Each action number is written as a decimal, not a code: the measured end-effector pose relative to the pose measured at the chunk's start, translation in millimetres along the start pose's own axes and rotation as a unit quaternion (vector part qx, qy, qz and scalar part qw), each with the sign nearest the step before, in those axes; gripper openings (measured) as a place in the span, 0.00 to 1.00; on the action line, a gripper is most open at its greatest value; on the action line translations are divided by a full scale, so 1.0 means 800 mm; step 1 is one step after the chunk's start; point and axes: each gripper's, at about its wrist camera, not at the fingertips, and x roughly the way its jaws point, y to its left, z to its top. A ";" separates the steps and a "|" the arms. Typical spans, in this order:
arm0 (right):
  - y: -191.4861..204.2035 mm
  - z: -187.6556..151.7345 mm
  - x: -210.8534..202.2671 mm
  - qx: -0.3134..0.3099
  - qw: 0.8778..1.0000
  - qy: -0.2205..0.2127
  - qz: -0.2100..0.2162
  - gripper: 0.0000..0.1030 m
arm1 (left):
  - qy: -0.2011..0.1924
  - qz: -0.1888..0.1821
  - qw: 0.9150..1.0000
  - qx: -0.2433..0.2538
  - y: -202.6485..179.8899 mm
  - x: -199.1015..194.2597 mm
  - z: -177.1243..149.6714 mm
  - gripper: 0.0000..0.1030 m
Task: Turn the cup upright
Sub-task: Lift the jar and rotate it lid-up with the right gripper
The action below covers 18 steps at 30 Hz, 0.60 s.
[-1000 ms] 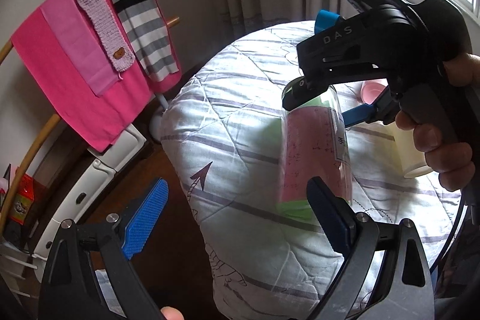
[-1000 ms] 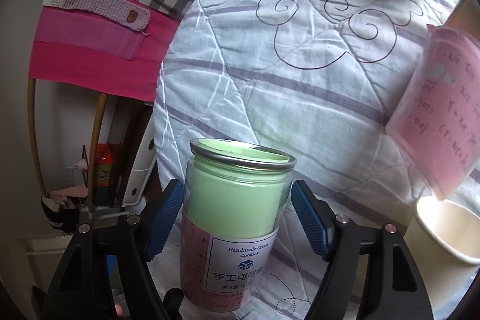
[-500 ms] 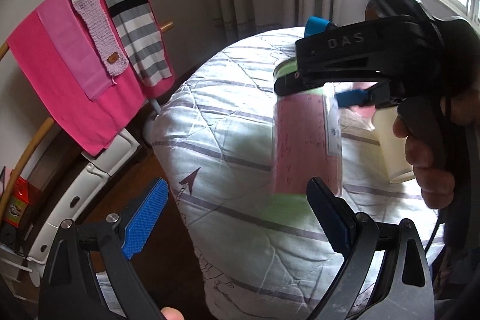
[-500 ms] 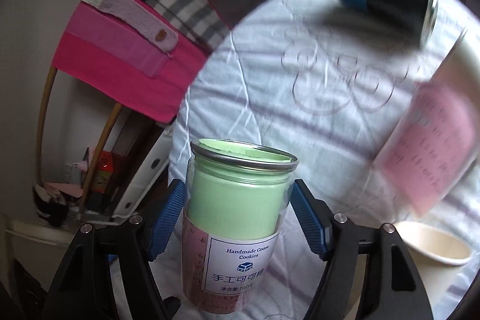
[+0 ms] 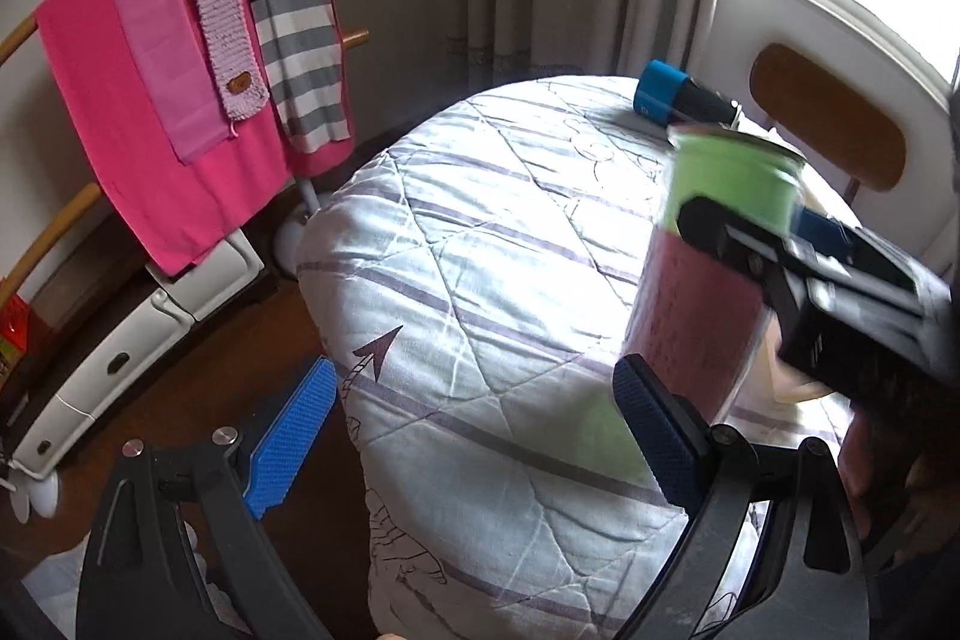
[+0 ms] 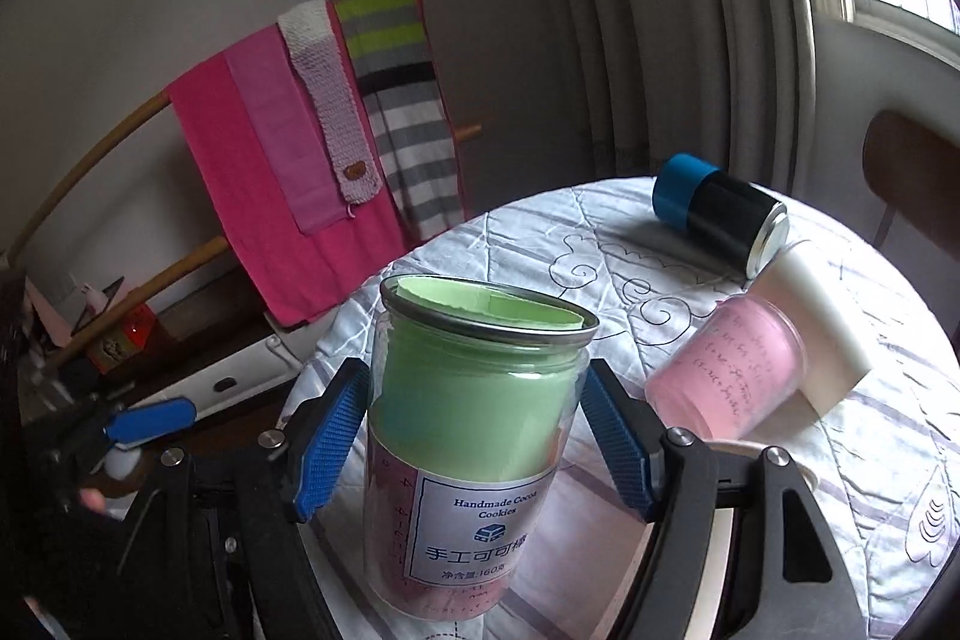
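Observation:
A clear cup (image 6: 474, 436) with green and pink paper lining and a printed label sits between my right gripper's (image 6: 477, 442) blue pads, which are shut on it. It stands close to upright, mouth up, above the quilted table (image 6: 888, 466). In the left wrist view the same cup (image 5: 714, 268) shows at the right, held by the right gripper (image 5: 852, 304). My left gripper (image 5: 474, 436) is open and empty, low over the table's near left edge.
On the table lie a black jar with a blue lid (image 6: 720, 214), a pink-lined cup on its side (image 6: 729, 370) and a white cup (image 6: 816, 316). A rack with pink and striped towels (image 5: 180, 70) stands left. A wooden chair back (image 5: 828, 124) is behind.
My right gripper has turned the cup from hanging mouth-down from above to nearly upright and moved it right. The right wrist view swung up toward the wall. The left gripper stayed open.

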 end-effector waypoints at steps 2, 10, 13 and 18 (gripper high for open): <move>0.005 -0.004 -0.006 -0.010 1.000 -0.015 -0.006 0.71 | -0.011 0.002 1.000 -0.002 -0.001 -0.003 0.000 0.92; 0.008 -0.020 -0.027 -0.016 0.998 -0.059 -0.022 0.72 | -0.012 0.007 1.000 0.010 -0.002 0.001 -0.003 0.92; 0.011 -0.024 -0.030 -0.025 0.997 -0.070 -0.022 0.72 | -0.010 0.012 1.000 0.015 -0.001 0.001 -0.006 0.92; 0.014 -0.032 -0.036 -0.038 0.996 -0.079 -0.025 0.75 | -0.006 0.011 1.000 0.013 0.006 -0.002 -0.012 0.92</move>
